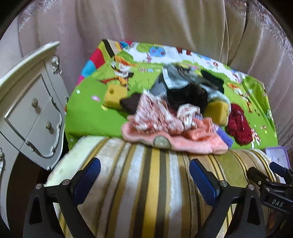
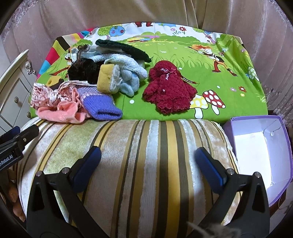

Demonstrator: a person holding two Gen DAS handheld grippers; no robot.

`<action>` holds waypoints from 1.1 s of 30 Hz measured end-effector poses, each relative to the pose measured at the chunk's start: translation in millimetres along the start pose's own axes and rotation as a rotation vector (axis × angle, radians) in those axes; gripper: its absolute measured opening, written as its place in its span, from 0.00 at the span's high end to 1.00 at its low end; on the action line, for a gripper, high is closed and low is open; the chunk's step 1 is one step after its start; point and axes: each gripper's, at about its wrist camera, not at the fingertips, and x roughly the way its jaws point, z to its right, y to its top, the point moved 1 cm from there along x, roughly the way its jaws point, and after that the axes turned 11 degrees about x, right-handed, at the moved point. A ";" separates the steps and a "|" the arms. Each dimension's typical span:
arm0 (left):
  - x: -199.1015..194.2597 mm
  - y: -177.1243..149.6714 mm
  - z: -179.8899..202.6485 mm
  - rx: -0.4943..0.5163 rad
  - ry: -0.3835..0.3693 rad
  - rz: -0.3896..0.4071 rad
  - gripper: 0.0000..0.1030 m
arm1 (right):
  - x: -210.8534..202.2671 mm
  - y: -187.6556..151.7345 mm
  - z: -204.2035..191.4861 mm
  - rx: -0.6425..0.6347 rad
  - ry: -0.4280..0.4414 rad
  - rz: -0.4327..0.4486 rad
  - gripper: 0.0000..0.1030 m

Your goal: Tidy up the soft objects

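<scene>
A heap of soft things lies on a green cartoon-print sheet (image 2: 228,76): a pink fleece piece (image 2: 60,113), a purple knit (image 2: 102,104), light blue gloves (image 2: 126,73), a dark brown knit (image 2: 82,71), a dark green knit (image 2: 124,48) and yellow sponge pieces (image 1: 114,98). Dark red knit gloves (image 2: 169,91) lie apart to the right of the heap, also seen in the left wrist view as red gloves (image 1: 239,124). My left gripper (image 1: 144,175) and my right gripper (image 2: 148,163) both stand open over a striped cushion (image 2: 146,164), holding nothing.
An open purple box (image 2: 261,146) with a white inside sits at the right of the cushion. A white dresser (image 1: 33,113) with drawer knobs stands at the left. Pale curtains (image 2: 146,11) hang behind the sheet.
</scene>
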 end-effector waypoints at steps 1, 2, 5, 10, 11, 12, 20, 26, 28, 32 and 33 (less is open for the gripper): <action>-1.3 2.9 -1.3 0.002 0.006 0.011 0.04 | -0.8 2.5 0.4 0.006 0.014 -0.002 0.00; -3.8 7.8 -5.8 0.000 0.008 0.029 0.04 | -1.6 5.8 0.7 0.013 0.033 -0.004 0.00; -6.2 21.4 -17.8 -0.002 0.008 0.061 0.04 | -5.0 17.7 -1.9 0.014 0.060 0.006 0.00; 0.4 43.5 -37.4 -0.017 0.043 0.078 0.04 | -12.3 46.9 -8.5 -0.009 0.088 0.072 0.00; 1.5 46.9 -42.5 -0.023 0.045 0.079 0.04 | -12.4 55.4 -9.2 -0.010 0.098 0.083 0.00; 5.0 53.8 -49.2 -0.032 0.047 0.080 0.04 | -12.1 63.5 -9.5 -0.011 0.109 0.094 0.00; 49.3 85.0 -83.7 -0.090 0.045 0.012 0.05 | 9.7 130.9 -9.3 -0.017 0.198 0.141 0.00; 99.7 108.3 -98.3 -0.111 0.060 -0.086 0.10 | 42.9 172.8 -12.8 -0.018 0.260 0.111 0.00; 118.5 115.0 -97.6 -0.091 0.087 -0.123 0.10 | 53.5 180.5 -18.2 -0.040 0.288 0.094 0.00; 147.9 119.3 -97.5 -0.073 0.117 -0.171 0.10 | 78.5 188.6 -34.0 -0.124 0.323 0.054 0.00; 154.4 119.9 -96.8 -0.066 0.126 -0.181 0.10 | 85.2 189.5 -35.2 -0.135 0.328 0.042 0.00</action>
